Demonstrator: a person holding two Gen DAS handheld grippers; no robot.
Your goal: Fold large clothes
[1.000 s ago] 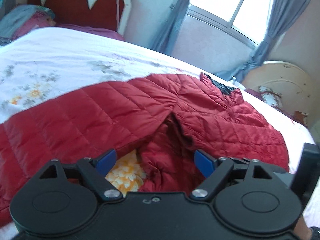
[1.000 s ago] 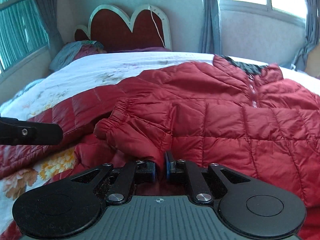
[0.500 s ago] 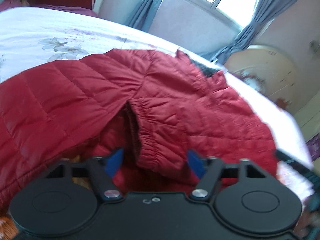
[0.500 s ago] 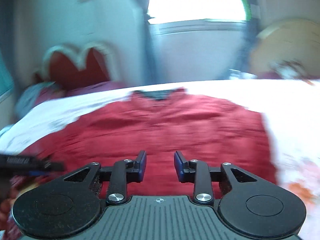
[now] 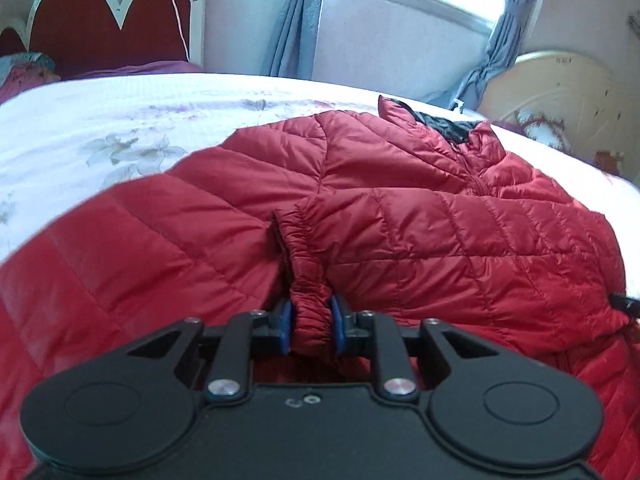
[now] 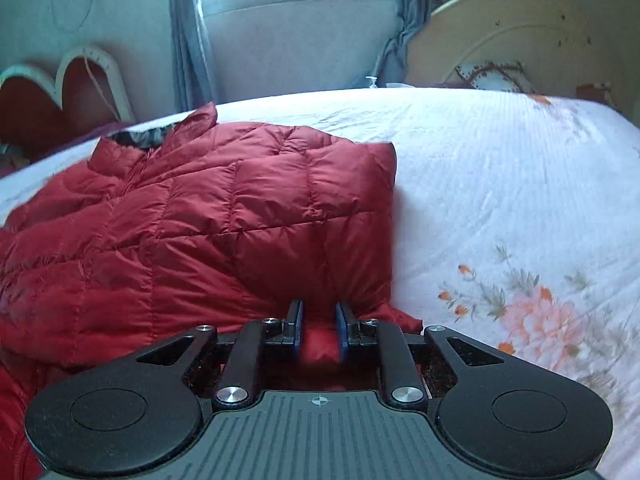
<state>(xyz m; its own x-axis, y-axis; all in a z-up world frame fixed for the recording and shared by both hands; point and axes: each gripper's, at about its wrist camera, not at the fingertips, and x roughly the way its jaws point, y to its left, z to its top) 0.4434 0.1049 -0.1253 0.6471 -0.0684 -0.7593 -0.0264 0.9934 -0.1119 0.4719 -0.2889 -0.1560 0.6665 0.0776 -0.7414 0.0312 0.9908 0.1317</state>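
Note:
A red quilted down jacket (image 5: 400, 220) lies spread on the bed, its collar with black lining at the far side. One sleeve is folded across the body, and its gathered cuff (image 5: 306, 280) sits between the blue pads of my left gripper (image 5: 310, 312). Those jaws are closing and the pads press on the cuff. In the right wrist view the jacket (image 6: 240, 208) fills the left half. My right gripper (image 6: 319, 320) is at the jacket's near right corner. Its jaws are closing with a fold of red fabric pinched between the pads.
The bed's white floral sheet (image 6: 500, 180) lies bare to the right of the jacket and behind it (image 5: 120, 120). A red heart-shaped headboard (image 5: 112, 28) stands at the far left. A cream round board (image 6: 520, 36) and blue curtains (image 5: 296, 20) line the window wall.
My left gripper moved in and closed from wide open onto the sleeve cuff. My right gripper swung right from the jacket's middle to its right edge, opened briefly and closed on the fabric.

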